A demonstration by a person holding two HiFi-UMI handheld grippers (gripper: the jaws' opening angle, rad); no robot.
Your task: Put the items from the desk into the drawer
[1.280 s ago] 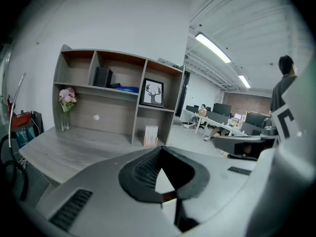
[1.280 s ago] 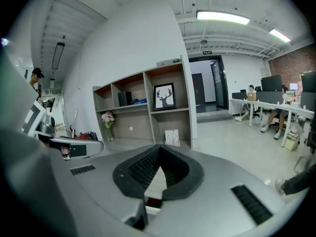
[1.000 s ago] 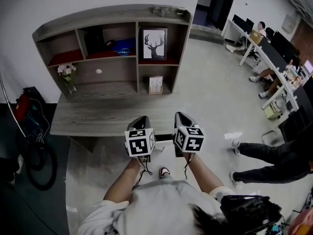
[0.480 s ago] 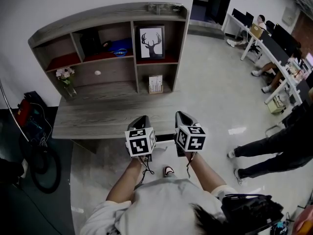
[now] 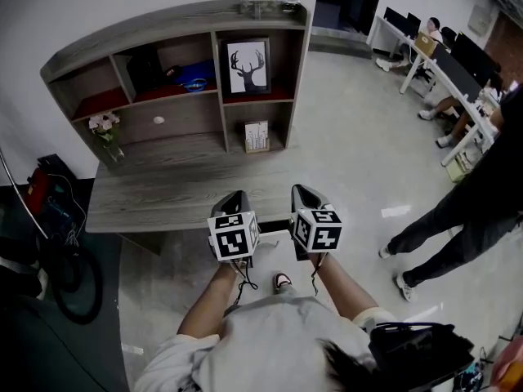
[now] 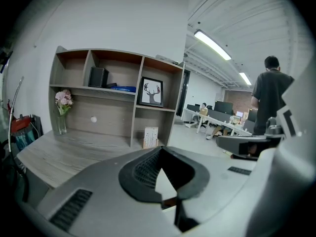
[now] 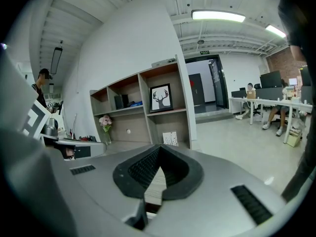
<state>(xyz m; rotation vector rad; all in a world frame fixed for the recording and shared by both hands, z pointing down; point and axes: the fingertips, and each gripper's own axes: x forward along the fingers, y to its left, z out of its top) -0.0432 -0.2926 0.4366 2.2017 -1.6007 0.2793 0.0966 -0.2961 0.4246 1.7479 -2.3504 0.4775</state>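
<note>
A grey wooden desk [image 5: 180, 190] carries a shelf unit with a drawer front and its white knob [image 5: 158, 121], shut. On the desk stand a glass vase of pink flowers [image 5: 105, 129] and a small white printed box [image 5: 257, 137]. Both show in the left gripper view, vase [image 6: 61, 113] and box [image 6: 150, 137], and in the right gripper view, vase [image 7: 104, 126] and box [image 7: 171, 138]. My left gripper [image 5: 233, 205] and right gripper [image 5: 302, 197] hover side by side at the desk's near edge. Each is shut with nothing in it.
A framed deer picture [image 5: 247, 65], a blue item [image 5: 196, 78] and a black box [image 5: 147, 68] sit in the shelves. A person's legs [image 5: 458, 219] stand close on the right. A wheel and cables [image 5: 69, 276] lie left of the desk. Office desks with seated people fill the back right.
The person on the right has walked nearer and farther up the view. My view has drifted slightly toward the desk. Both grippers stay where they were, shut.
</note>
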